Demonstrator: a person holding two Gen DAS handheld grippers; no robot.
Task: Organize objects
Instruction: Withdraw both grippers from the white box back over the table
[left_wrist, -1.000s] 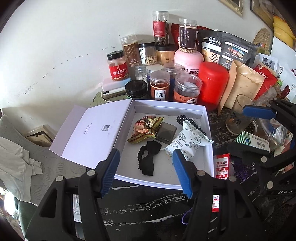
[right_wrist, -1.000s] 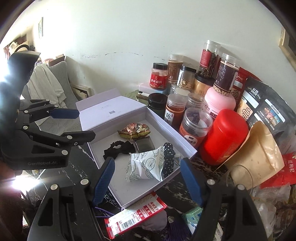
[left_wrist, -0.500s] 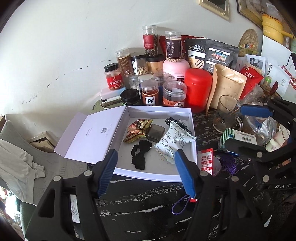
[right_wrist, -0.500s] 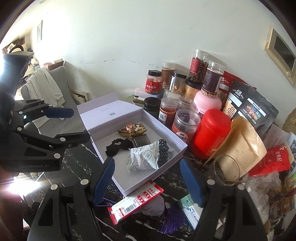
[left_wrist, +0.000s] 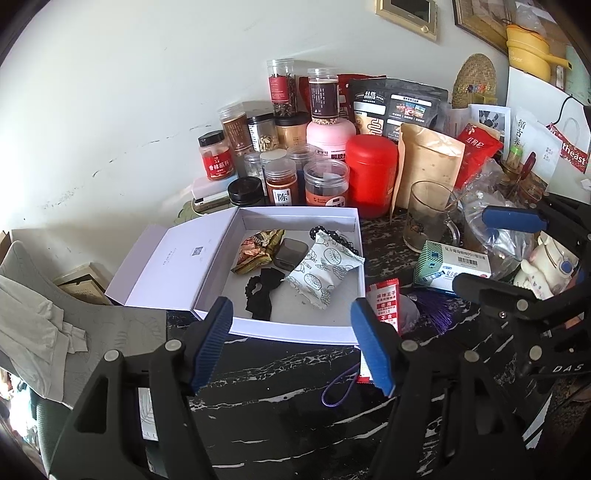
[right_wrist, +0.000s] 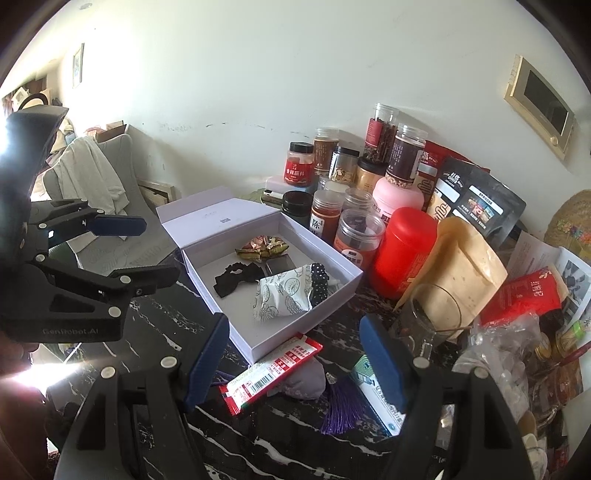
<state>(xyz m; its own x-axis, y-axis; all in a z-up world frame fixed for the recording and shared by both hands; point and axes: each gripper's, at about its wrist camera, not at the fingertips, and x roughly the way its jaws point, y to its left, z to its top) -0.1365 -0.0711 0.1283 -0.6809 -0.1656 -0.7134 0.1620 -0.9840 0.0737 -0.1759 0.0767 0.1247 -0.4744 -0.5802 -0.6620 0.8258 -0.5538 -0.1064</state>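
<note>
Objects for sorting lie partly in a white box (left_wrist: 295, 334) on the dark marbled table (left_wrist: 280, 373), its lid (left_wrist: 173, 266) folded open to the left. Going left to right inside the box, we see a gold and red snack wrapper (left_wrist: 258, 247), a black scrunchie (left_wrist: 260, 293) in front of it, a small dark tin (left_wrist: 290, 252), and a white printed snack packet (left_wrist: 325, 271) lying over a black polka-dot scrunchie (left_wrist: 317, 232). Just right of the box, touching its front corner, lies a red sachet (left_wrist: 386, 304), then a grey pouch (right_wrist: 304, 380) with a purple tassel (right_wrist: 341, 404), and a blue and white medicine carton (left_wrist: 452, 267). Behind the box, jars stand crowded against the wall, with a red canister (left_wrist: 371, 175) at their right end, a tan bag (left_wrist: 428, 166) and a glass mug (left_wrist: 428, 216) beyond it.

Our left gripper (left_wrist: 291, 343) hovers over the near edge of the box, fingers spread with nothing between them. Our right gripper (right_wrist: 295, 365) hangs above the sachet and pouch, fingers likewise apart and empty.
</note>
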